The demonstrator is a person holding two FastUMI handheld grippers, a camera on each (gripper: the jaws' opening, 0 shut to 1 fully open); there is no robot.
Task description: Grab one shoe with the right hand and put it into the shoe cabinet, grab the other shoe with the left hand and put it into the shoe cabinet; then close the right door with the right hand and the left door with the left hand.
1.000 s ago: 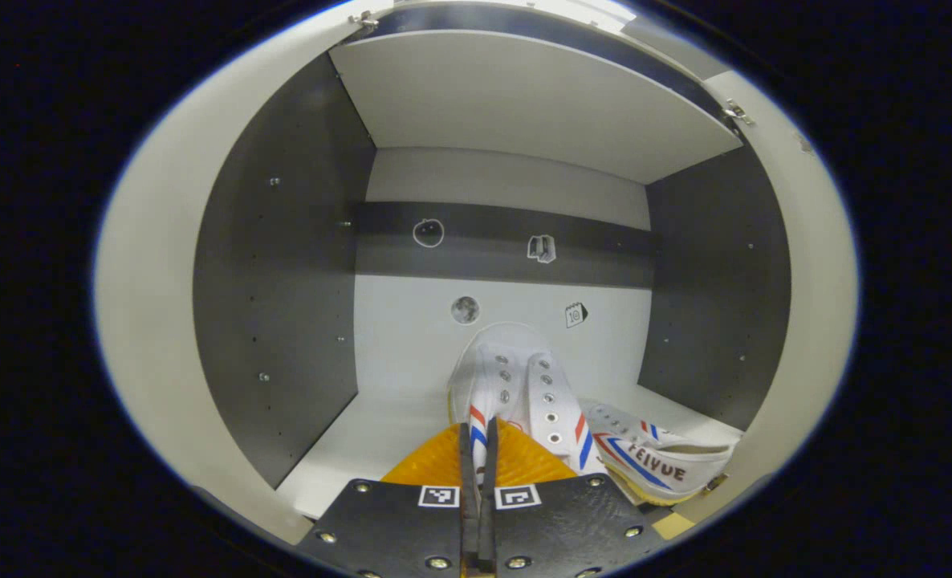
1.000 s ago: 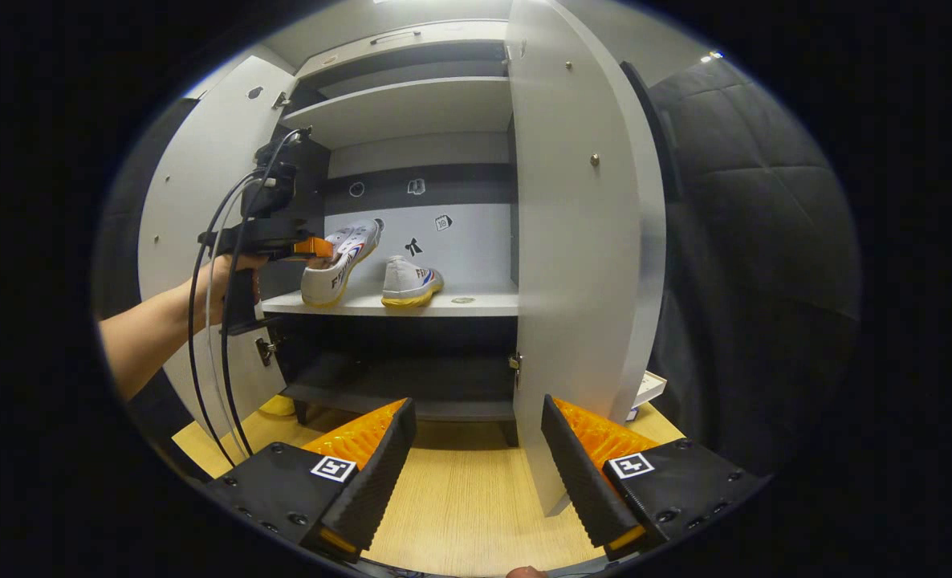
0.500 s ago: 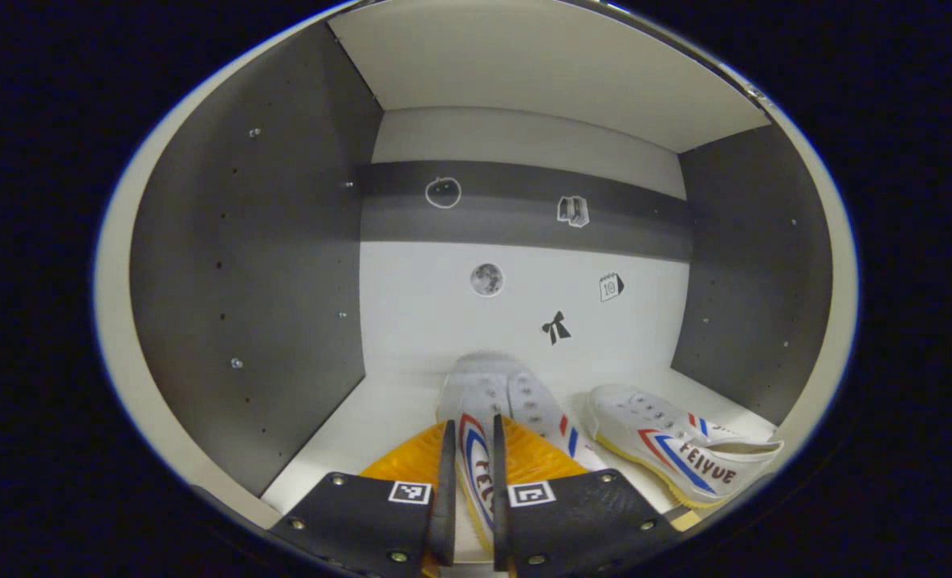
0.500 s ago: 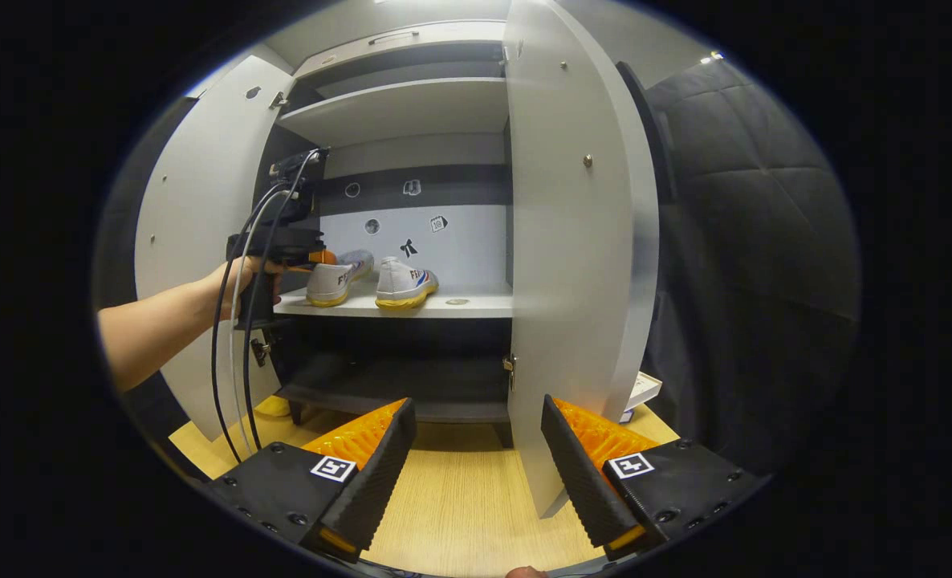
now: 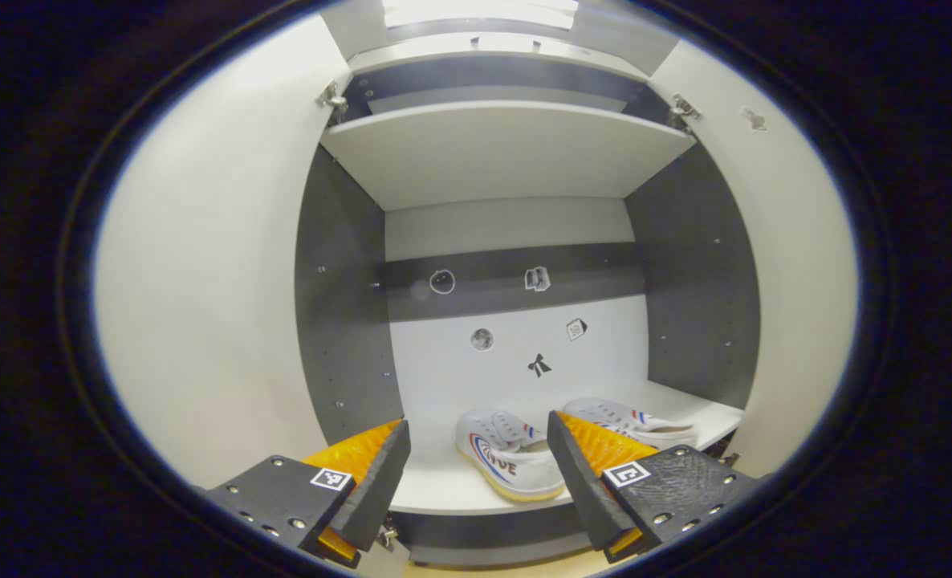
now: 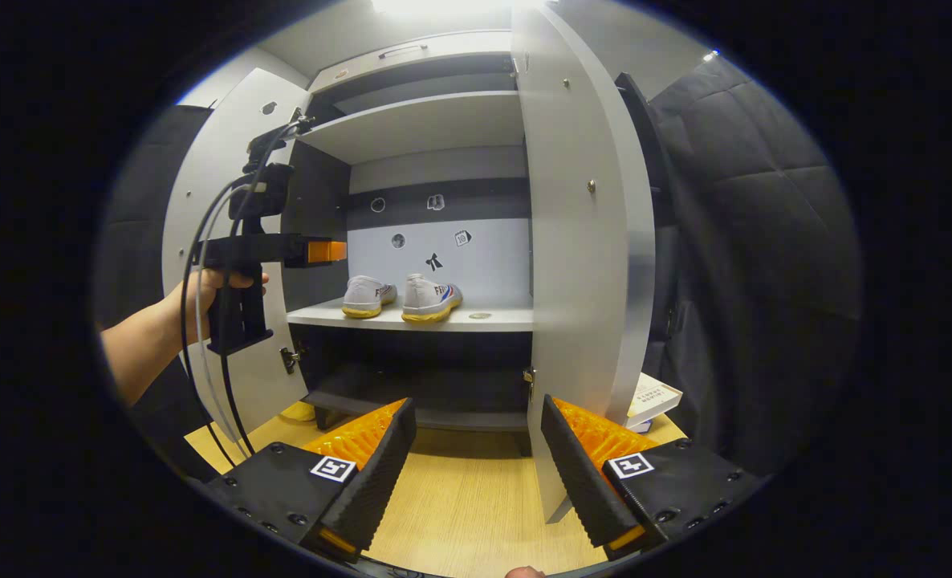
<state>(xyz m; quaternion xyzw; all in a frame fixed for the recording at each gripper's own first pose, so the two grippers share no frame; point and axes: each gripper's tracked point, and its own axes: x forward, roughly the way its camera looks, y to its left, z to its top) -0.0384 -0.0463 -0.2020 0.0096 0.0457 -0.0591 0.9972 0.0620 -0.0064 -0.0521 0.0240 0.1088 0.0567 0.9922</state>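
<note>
Both shoes (image 5: 512, 461) lie on the shelf (image 5: 444, 490) beyond the left gripper (image 5: 476, 474), its fingers apart and empty.

two white canvas shoes with red and blue side stripes and yellowish soles stand upright side by side on the middle shelf (image 6: 412, 317) of the shoe cabinet (image 6: 436, 120), toes toward its back wall. the left shoe (image 5: 508, 453) sits just beside the right shoe (image 5: 628, 419). the left door (image 6: 203, 265) and right door (image 6: 584, 241) both stand open.
</note>
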